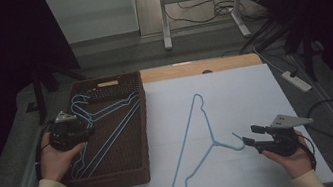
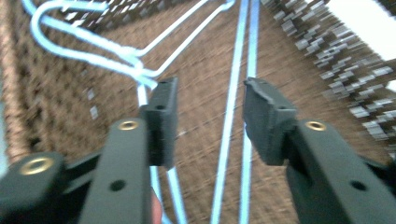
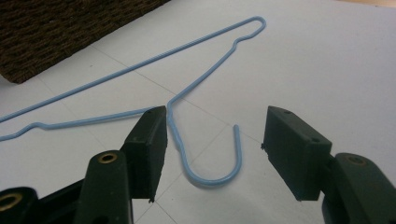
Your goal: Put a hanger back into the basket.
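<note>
A light-blue wire hanger (image 1: 214, 142) lies flat on the white sheet (image 1: 246, 96), its hook toward my right gripper (image 1: 251, 134). In the right gripper view the hook (image 3: 205, 181) lies between the jaws of my right gripper (image 3: 215, 135), which stand open and apart from the wire. More blue hangers (image 1: 106, 110) lie in the brown woven basket (image 1: 112, 180) at the left. My left gripper (image 1: 88, 131) hovers over the basket's left side. In the left gripper view my left gripper (image 2: 210, 116) is open above the hangers' wires (image 2: 135, 63), holding nothing.
The basket's wall (image 3: 56, 28) borders the sheet on the left. A wooden strip (image 1: 201, 68) runs along the table's far edge. A white power strip (image 1: 296, 80) and black cables lie to the right. Metal stand legs (image 1: 164, 23) rise beyond the table.
</note>
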A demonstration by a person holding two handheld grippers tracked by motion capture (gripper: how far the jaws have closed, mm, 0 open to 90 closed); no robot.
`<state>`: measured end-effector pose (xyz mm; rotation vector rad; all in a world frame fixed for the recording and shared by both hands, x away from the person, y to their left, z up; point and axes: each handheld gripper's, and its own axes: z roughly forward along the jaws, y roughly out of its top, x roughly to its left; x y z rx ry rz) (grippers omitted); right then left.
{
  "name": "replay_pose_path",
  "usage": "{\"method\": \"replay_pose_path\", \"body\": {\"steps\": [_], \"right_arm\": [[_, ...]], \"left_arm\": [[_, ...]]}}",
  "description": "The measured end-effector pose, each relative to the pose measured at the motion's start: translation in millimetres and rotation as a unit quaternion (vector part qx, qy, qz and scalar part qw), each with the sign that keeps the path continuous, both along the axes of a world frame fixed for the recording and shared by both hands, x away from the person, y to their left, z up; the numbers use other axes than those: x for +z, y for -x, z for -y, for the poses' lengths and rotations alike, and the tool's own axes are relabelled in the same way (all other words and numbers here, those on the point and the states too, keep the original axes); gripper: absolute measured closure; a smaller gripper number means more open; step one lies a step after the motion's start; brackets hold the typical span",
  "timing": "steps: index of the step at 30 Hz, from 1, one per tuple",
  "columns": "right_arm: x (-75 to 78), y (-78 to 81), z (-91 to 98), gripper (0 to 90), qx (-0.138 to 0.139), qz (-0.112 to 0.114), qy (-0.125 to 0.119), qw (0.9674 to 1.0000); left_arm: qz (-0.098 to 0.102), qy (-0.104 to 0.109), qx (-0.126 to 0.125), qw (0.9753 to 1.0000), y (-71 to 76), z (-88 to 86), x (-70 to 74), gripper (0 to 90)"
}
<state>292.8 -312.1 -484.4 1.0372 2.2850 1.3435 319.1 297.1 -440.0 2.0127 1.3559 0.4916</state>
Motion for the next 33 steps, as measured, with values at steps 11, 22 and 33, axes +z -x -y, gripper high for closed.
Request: {"method": "replay_pose_path", "body": {"steps": [11,22,33], "right_arm": [[0.1,0.3,-0.4,40.4,0.002,-0.001,0.001,1.0],[0.6,0.4,-0.4,39.8,0.006,-0.001,0.002,1.0],[0.3,0.1,-0.6,39.7,0.01,-0.002,0.004,0.9999]], "left_arm": [[0.077,0.071,-0.085,0.9909,41.0,28.9,27.4,39.1],[0.107,0.1,-0.111,0.9829,71.3,54.0,26.3,37.0],[0.084,0.1,-0.13,0.9828,84.4,82.3,8.2,35.8]]}}
